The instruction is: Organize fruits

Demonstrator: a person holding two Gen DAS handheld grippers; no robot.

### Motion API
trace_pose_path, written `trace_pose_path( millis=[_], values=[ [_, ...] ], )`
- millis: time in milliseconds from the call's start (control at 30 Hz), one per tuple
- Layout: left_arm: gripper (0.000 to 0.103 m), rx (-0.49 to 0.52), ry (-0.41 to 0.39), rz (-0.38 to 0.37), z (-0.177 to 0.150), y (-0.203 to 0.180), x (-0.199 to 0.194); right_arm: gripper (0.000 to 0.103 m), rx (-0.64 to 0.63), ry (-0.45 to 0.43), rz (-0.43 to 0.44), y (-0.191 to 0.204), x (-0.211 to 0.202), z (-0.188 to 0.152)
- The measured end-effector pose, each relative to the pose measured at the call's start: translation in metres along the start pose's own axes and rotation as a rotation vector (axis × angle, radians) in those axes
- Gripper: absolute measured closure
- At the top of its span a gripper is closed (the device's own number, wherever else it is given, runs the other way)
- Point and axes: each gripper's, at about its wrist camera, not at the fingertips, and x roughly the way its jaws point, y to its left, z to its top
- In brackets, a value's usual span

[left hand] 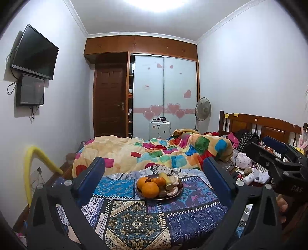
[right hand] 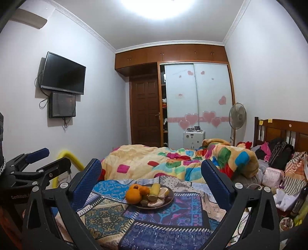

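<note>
A ceiling light (left hand: 157, 3) blazes overhead, blown out to pure white in both views, and washes the pale walls evenly. Fisheye bending curves the cornice and wardrobe (right hand: 196, 100) edges, with black vignette in every corner. The television (left hand: 34, 52) throws a soft shadow on the wall. Focus holds reasonably across the bed; the closest black frames look slightly soft.

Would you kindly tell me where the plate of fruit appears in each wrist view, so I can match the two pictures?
Left wrist: the plate lies centre, slightly low, on the patterned cloth.
Right wrist: the plate sits centre, left of the middle, on the same cloth.
Shared landmark: the wall TV, upper left in both.
</note>
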Motion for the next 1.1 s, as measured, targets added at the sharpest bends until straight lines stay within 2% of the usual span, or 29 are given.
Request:
trace_pose_path(
  millis=[1100],
  values=[
    [0.000,-0.003,0.015,0.011,-0.0077,0.0039,0.0096,0.000,0.007,0.037,0.018,0.0006,0.0018,-0.0074]
  ],
)
